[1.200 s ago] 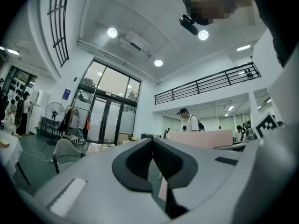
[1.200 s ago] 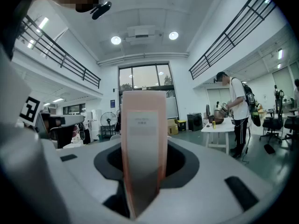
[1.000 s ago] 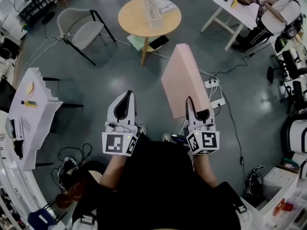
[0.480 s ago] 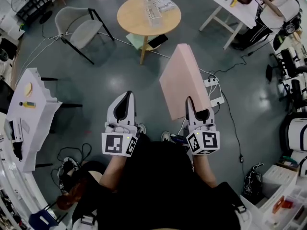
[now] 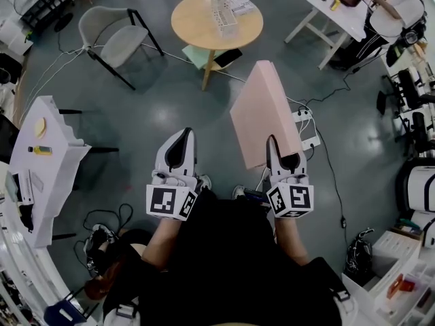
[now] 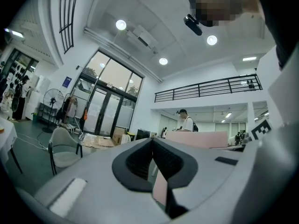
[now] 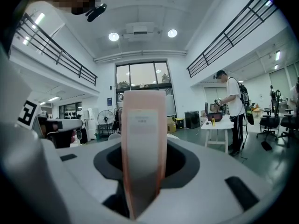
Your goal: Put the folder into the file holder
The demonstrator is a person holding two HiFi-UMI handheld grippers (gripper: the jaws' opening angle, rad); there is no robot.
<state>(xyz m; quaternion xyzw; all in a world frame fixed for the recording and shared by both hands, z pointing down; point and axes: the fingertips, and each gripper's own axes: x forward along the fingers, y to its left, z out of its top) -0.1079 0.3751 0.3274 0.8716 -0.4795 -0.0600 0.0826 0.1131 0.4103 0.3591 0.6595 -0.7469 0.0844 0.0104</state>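
Observation:
A pink folder (image 5: pixel 265 114) stands upright, tilted a little, over the grey floor, and my right gripper (image 5: pixel 277 149) is shut on its lower edge. In the right gripper view the folder (image 7: pixel 144 139) rises edge-on between the jaws of that gripper (image 7: pixel 142 171), pads on both faces. My left gripper (image 5: pixel 182 138) hovers beside it at the left, shut and empty; its tips (image 6: pixel 152 141) meet, with the folder (image 6: pixel 196 139) to the right behind them. A white file holder (image 5: pixel 223 5) stands on the round wooden table (image 5: pixel 197 29) far ahead.
A grey chair (image 5: pixel 112 36) stands left of the round table. A white table (image 5: pixel 340 12) with a seated person (image 5: pixel 394 19) is at the far right. A power strip (image 5: pixel 306 131) and cables lie on the floor. A white desk (image 5: pixel 44 161) runs along the left.
Both grippers and the folder keep their pose. The round table and the floor have slid slightly right in the head view.

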